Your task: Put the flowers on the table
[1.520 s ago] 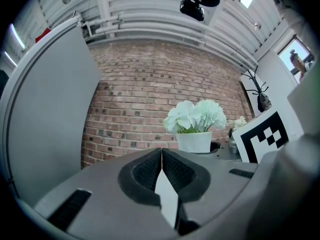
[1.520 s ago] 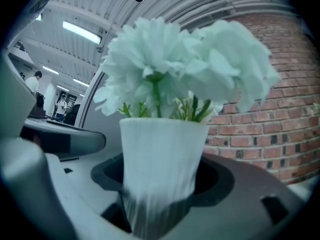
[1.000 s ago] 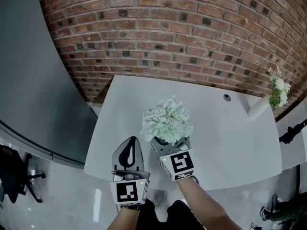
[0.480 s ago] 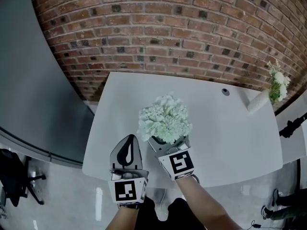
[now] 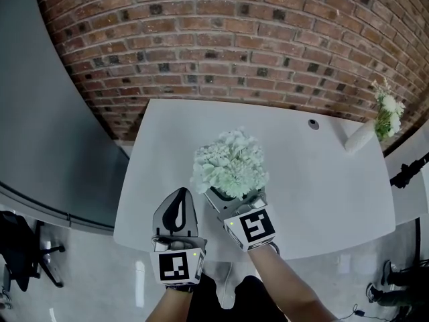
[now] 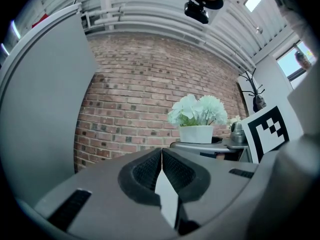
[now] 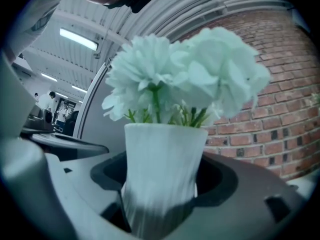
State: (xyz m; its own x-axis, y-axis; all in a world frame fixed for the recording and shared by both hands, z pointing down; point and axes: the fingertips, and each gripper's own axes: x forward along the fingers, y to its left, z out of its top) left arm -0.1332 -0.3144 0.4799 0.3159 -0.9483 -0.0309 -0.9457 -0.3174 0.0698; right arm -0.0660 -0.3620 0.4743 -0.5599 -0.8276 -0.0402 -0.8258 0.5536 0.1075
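The bunch of pale mint-white flowers [image 5: 230,161] stands upright in its white ribbed vase [image 7: 160,174] above the near middle of the pale grey rounded table [image 5: 315,180], so the carry looks almost done. Whether the vase base touches the tabletop cannot be told, since the jaws and blooms hide it. What seems left is to seat the vase and let go. The right gripper [image 5: 232,198] is clenched on the vase, one dark pad on each side of its lower body, and its forearm reaches forward from the bottom edge, angled a little leftward, marker cube facing up. The left gripper [image 5: 179,203] hangs just beside it at the table's near edge, pointing ahead towards the red brick wall [image 5: 234,45], its jaws pressed together on nothing.
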